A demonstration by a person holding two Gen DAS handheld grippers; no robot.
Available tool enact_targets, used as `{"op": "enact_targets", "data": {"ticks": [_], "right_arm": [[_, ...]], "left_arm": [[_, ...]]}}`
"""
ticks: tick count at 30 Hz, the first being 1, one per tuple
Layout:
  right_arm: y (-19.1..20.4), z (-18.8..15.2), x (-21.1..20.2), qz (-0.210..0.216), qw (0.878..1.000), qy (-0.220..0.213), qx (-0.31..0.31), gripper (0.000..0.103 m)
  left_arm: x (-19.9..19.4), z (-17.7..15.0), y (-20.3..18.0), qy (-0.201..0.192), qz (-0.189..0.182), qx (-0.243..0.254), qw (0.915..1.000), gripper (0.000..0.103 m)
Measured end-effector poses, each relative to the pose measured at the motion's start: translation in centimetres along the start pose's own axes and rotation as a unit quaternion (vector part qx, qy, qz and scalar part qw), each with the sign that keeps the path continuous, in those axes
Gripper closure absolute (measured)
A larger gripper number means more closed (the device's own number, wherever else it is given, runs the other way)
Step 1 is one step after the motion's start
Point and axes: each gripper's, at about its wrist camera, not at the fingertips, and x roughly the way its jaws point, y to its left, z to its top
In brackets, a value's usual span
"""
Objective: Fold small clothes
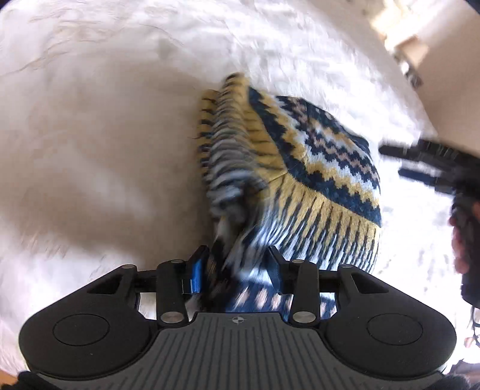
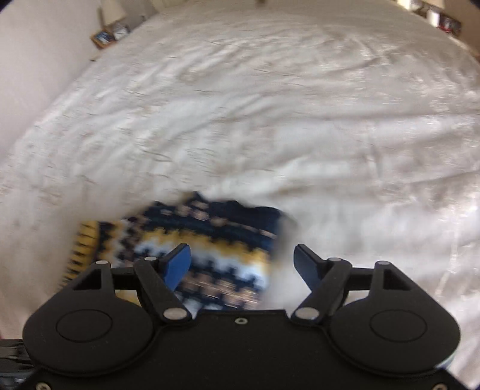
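Observation:
A knitted garment (image 1: 315,168) in navy, yellow and white zigzags lies bunched on the white bed sheet (image 1: 105,150). A blurred ridge of it rises between the fingers of my left gripper (image 1: 237,267). The jaws stand partly apart and the cloth sits loosely in the gap. At the right edge of the left wrist view is my right gripper (image 1: 390,162), held by a hand (image 1: 462,240), its fingers spread. In its own view the right gripper (image 2: 241,252) hangs wide open just above the garment's (image 2: 210,237) right end, with nothing pinched.
The wrinkled white sheet (image 2: 300,105) spreads far beyond the garment. A bedside table with framed pictures (image 2: 105,36) stands past the bed's far left corner. More small items (image 2: 444,21) sit at the far right. Floor and furniture (image 1: 411,51) show past the bed edge.

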Motion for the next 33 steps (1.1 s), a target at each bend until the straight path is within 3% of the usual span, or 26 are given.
{"op": "enact_targets", "data": {"ticks": [5,8,9,11,16,20,24,31,33], "right_arm": [[-2.2,-2.3,-3.9,0.019,0.999,-0.041,0.028,0.026],[-1.7,-3.5,-5.2,0.033,0.998,-0.051,0.021,0.052],[-1.3,-3.8,-5.1,0.033,0.998,-0.049,0.019,0.066],[-0.1,-4.3,-4.8,0.033,0.998,-0.046,0.008,0.076],[2.7,-4.2,-3.4,0.037,0.998,-0.042,-0.023,0.077],[3.6,-3.8,-0.5,0.021,1.000,-0.007,-0.004,0.077],[4.3,-4.2,2.3,0.004,0.999,0.037,-0.012,0.076],[4.7,-3.5,2.1,-0.007,0.999,0.045,-0.017,0.076],[4.8,-2.9,0.6,-0.008,1.000,0.013,-0.010,0.077]], "left_arm": [[-5.3,-2.3,0.8,-0.063,0.032,0.030,0.9970,0.064],[-6.4,-1.3,-2.1,-0.095,0.042,0.088,0.9907,0.064],[-5.8,-0.6,-3.7,-0.102,0.045,0.109,0.9877,0.064],[-4.2,0.2,-7.7,-0.107,0.045,0.146,0.9825,0.064],[-0.1,3.5,-10.6,-0.088,0.048,0.177,0.9791,0.064],[3.0,3.9,-8.7,-0.025,0.081,0.176,0.9807,0.064],[4.2,4.0,-7.3,0.014,0.078,0.182,0.9801,0.063],[5.0,4.9,-7.2,0.056,0.084,0.175,0.9794,0.063],[5.0,5.0,-7.2,0.063,0.084,0.174,0.9791,0.063]]}}
